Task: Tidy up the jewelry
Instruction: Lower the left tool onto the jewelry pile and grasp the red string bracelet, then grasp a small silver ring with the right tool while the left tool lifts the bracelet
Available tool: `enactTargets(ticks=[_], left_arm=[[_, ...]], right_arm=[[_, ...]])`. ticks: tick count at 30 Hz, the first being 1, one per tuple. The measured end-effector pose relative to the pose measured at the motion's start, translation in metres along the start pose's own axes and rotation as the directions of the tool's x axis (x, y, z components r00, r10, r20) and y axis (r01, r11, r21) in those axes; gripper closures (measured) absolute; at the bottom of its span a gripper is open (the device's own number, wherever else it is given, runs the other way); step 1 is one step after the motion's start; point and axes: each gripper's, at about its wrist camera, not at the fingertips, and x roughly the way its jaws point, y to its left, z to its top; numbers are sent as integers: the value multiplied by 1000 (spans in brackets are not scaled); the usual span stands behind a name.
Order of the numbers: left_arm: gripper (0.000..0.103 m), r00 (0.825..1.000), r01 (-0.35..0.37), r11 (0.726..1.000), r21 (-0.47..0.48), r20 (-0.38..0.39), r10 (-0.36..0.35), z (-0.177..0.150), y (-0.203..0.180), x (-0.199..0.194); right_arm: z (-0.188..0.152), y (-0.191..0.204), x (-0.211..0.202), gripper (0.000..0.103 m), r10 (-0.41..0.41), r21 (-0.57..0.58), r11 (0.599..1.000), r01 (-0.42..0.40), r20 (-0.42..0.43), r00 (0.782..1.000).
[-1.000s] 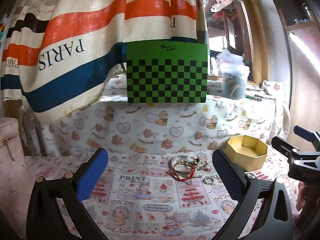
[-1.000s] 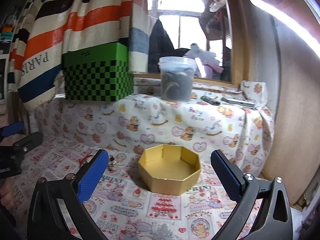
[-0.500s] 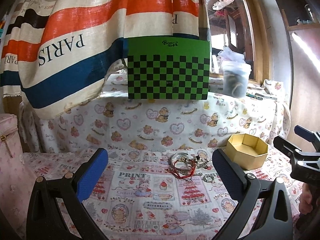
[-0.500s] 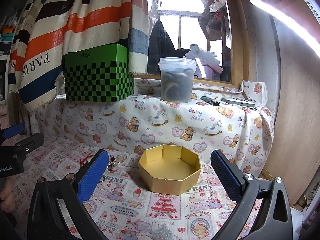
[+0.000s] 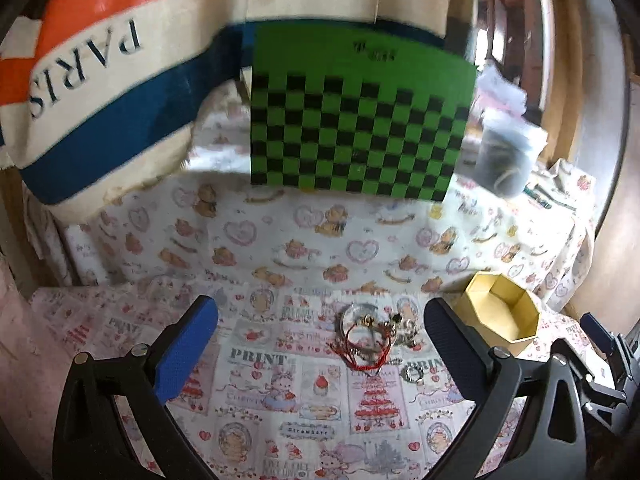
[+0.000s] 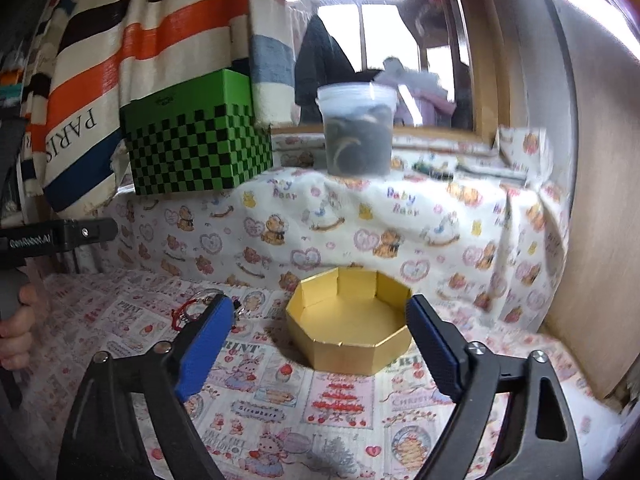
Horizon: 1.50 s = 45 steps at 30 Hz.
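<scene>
A small heap of jewelry point(image 5: 370, 338), with a red cord bracelet, a clear bangle and little metal pieces, lies on the printed tablecloth. In the left wrist view my left gripper point(image 5: 320, 330) stands open and empty, the heap ahead between its blue fingers. A gold octagonal box point(image 6: 349, 330), open and empty, sits to the right of the heap point(image 6: 196, 312) in the right wrist view. My right gripper point(image 6: 320, 334) faces this box point(image 5: 500, 314); its jaws are closing, the box between them, the pads apart from its walls.
A green checkered box point(image 5: 356, 120) and a clear lidded tub point(image 6: 358, 128) stand on the raised ledge behind. A striped PARIS curtain point(image 5: 100, 92) hangs at the left. A wooden wall point(image 6: 596, 216) bounds the right side. A hand point(image 6: 16, 328) holds the left gripper's handle.
The left wrist view has tilted down and closed in on the jewelry heap, now blurred by motion. The right gripper's fingers have narrowed around the gold box and rolled slightly.
</scene>
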Motion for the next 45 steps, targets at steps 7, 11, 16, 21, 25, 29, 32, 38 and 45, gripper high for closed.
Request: enactTargets(ticks=[7,11,16,21,25,29,32,38,45], left_arm=[[36,964,59,998,8,-261,-55,-8,-14,60],[50,940,63,997,54,-339,-41,-24,-26,80],[62,935,50,999,16,-352,-41,-36,-26,96],[88,939,10,1000,29,-344,0,-40,-24,104],[101,934,7,999,35,-357,6,-44,-25,106],[102,945,34,999,27,-328,-23,-44,-21,90],[102,956,56,998,15,-288,-49,-40,-17,72],[102,977,112,992,-50,-178,-119,-23,1,35],[102,989,90,993,-80,-113,-99,-17,12,27]], right_arm=[[-2,-3,9,30,20,19,1000,-19,-53,998],[-2,-2,10,30,20,10,1000,-19,-62,998],[-3,0,12,30,17,-2,1000,-17,-78,997],[-4,4,12,30,14,-26,1000,-16,-77,997],[-5,6,12,30,9,-39,999,-12,-77,997],[-5,5,12,30,2,-41,999,-5,-75,997],[-5,5,12,30,0,-42,999,-3,-71,997],[-6,11,8,30,27,-65,997,-30,-61,998],[2,36,36,49,146,-42,986,-163,-264,953]])
